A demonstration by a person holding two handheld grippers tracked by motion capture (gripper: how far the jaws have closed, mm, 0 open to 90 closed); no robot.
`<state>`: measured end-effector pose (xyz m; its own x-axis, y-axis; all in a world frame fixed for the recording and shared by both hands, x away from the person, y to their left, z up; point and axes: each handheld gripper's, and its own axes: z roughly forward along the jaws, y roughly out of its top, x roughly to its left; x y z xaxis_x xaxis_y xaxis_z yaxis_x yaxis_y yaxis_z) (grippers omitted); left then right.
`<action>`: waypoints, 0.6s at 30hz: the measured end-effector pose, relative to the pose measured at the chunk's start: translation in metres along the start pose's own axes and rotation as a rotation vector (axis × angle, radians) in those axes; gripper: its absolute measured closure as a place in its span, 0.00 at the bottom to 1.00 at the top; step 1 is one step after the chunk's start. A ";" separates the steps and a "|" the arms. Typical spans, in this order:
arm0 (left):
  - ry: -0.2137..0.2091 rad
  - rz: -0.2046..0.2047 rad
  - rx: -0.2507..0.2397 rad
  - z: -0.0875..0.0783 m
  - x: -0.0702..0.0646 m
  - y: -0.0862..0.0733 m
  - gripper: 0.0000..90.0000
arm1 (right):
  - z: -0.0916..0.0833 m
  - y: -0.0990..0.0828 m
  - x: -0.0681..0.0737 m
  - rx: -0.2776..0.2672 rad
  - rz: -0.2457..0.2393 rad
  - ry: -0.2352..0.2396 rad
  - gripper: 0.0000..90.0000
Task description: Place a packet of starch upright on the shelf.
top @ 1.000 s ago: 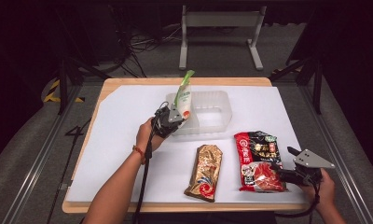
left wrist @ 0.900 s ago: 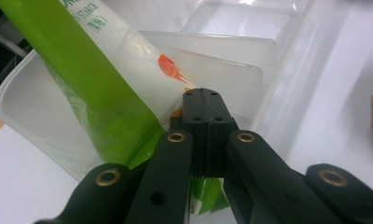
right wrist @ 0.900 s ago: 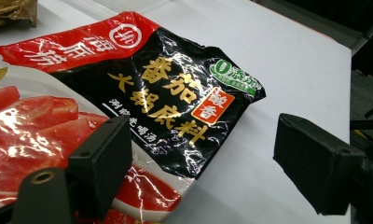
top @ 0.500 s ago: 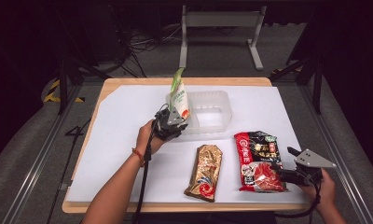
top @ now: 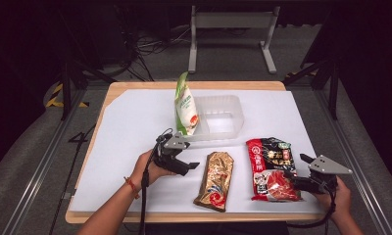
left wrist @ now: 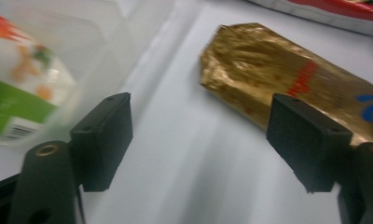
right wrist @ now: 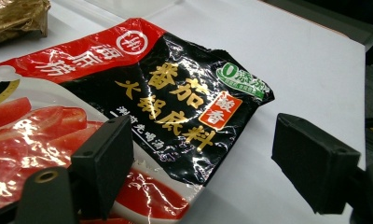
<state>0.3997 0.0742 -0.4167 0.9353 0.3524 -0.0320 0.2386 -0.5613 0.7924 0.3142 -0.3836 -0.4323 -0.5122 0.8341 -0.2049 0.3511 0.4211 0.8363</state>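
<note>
Since the earlier frame, the left gripper point(top: 186, 165) has released the green-and-white pouch point(top: 185, 105), which now leans in the clear tub point(top: 228, 119); the pouch may topple, being propped only by the wall. In the left gripper view, jaws stand wide beside the gold packet point(left wrist: 296, 84). In the right gripper view, jaws stand wide over the red-and-black sachet point(right wrist: 142, 102).

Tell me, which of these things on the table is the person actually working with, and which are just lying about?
Likely in use:
green and white packet, leaning in the clear tub
gold packet, in front of the open left gripper
red and black packet, by the open right gripper

Lying about:
cables on the floor
metal stand
</note>
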 end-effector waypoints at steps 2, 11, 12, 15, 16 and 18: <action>-0.007 0.010 0.003 0.002 -0.004 -0.002 0.20 | 0.000 0.000 0.001 0.000 -0.009 -0.003 0.24; -0.014 0.019 0.029 0.020 -0.009 0.002 0.19 | -0.001 -0.001 0.003 0.002 -0.016 0.001 0.26; -0.012 0.009 0.023 0.021 -0.007 0.004 0.19 | -0.002 -0.001 0.002 0.001 -0.016 0.001 0.26; -0.043 -0.021 0.000 0.026 0.000 0.011 0.19 | -0.002 -0.001 0.001 0.001 -0.011 -0.006 0.25; -0.055 -0.031 -0.005 0.027 0.002 0.013 0.19 | -0.001 -0.001 0.000 0.001 -0.009 -0.006 0.25; -0.056 -0.044 -0.020 0.032 0.006 0.017 0.18 | 0.000 -0.001 0.000 0.005 -0.005 -0.007 0.25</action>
<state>0.4173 0.0430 -0.4229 0.9374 0.3333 -0.1006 0.2749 -0.5313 0.8014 0.3140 -0.3839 -0.4330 -0.5088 0.8343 -0.2123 0.3525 0.4269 0.8328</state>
